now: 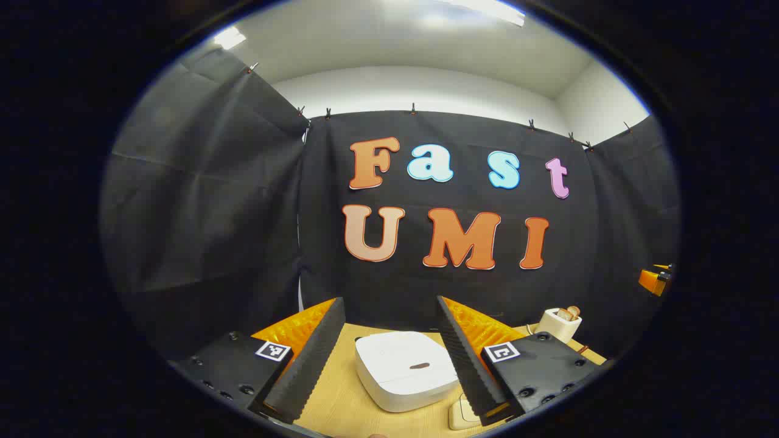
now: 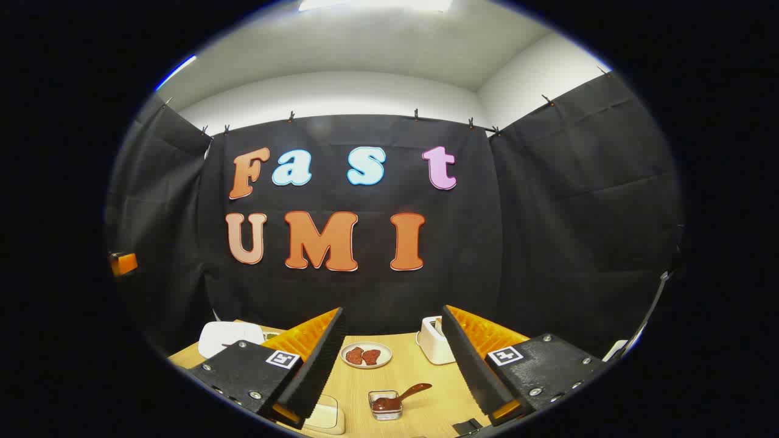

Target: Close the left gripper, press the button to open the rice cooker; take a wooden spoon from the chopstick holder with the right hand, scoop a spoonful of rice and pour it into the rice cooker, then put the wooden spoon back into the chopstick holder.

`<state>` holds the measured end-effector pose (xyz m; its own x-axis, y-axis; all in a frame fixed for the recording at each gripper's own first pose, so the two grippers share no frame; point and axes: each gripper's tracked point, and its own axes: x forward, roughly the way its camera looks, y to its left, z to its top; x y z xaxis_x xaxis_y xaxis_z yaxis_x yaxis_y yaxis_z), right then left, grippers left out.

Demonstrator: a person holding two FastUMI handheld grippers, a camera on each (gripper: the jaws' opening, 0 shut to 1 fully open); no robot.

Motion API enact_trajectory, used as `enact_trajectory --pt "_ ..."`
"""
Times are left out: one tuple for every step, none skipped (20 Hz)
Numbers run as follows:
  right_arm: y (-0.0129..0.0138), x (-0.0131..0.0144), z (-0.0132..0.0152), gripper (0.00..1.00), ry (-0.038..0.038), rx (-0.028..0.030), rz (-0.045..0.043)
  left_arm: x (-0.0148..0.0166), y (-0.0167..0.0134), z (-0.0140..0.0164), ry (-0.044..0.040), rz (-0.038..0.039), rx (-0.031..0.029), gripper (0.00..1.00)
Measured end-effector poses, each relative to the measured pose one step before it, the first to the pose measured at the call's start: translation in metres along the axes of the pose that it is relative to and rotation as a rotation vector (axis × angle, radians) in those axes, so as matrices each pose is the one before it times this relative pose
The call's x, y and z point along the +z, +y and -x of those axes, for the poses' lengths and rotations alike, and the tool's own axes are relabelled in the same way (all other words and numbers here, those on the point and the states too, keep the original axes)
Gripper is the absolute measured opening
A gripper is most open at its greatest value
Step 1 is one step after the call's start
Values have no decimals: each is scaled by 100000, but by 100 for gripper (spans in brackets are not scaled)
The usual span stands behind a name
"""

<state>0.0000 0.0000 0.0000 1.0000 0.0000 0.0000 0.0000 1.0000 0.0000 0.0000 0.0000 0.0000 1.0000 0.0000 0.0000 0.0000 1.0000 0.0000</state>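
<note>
The white rice cooker (image 1: 405, 370) sits on the wooden table (image 1: 341, 401) with its lid down and a small dark oval (image 1: 420, 365) on top. My left gripper (image 1: 389, 302) is open above and in front of it, with the cooker seen between the two fingers. In the right gripper view the cooker (image 2: 228, 336) lies at the far left. My right gripper (image 2: 393, 310) is open and holds nothing. Below it, a small glass dish (image 2: 386, 404) of dark brown stuff has a brown spoon (image 2: 415, 389) leaning in it.
A white toaster (image 2: 434, 340) with slices in it stands at the back; in the left gripper view the toaster (image 1: 558, 323) is at the right. A plate (image 2: 366, 355) carries two brown pieces. A flat cream block (image 2: 325, 420) lies near the front edge.
</note>
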Motion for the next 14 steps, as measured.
enact_trajectory --pt "-466 170 -282 100 -79 -920 197 178 -324 -132 -265 647 -551 100" --pt "-204 38 -293 100 351 -362 -32 250 -411 -31 -545 687 -845 100" --pt "51 -118 63 96 367 312 -170 197 -286 -58 -614 452 -826 100" --pt "172 -76 145 96 -60 501 44 70 -238 -194 -84 78 -572 100" --pt "-23 -16 154 96 -140 -36 444 -116 -215 -237 336 -179 -447 100" --pt "-109 -165 -68 96 180 -249 731 -178 -144 -95 293 -268 -339 100" --pt "-38 -145 9 96 382 -325 699 -18 -131 -105 290 -124 -44 100" --pt "-25 -324 -139 100 697 -195 260 -157 -18 15 453 255 -218 100" --pt "95 -354 -53 96 639 97 -333 -150 -224 -61 676 421 -392 100" --pt "39 -125 47 96 319 340 -660 -158 -10 58 180 341 -413 100" --pt "139 -175 69 96 417 244 -617 -38 63 -2 391 -181 236 100" --pt "112 -454 109 96 594 453 -142 -77 204 122 330 -505 697 100" --pt "181 -225 71 96 407 577 386 91 201 86 -396 -532 396 100" --pt "227 -148 -24 96 -197 387 533 366 6 42 -818 -250 -155 100"
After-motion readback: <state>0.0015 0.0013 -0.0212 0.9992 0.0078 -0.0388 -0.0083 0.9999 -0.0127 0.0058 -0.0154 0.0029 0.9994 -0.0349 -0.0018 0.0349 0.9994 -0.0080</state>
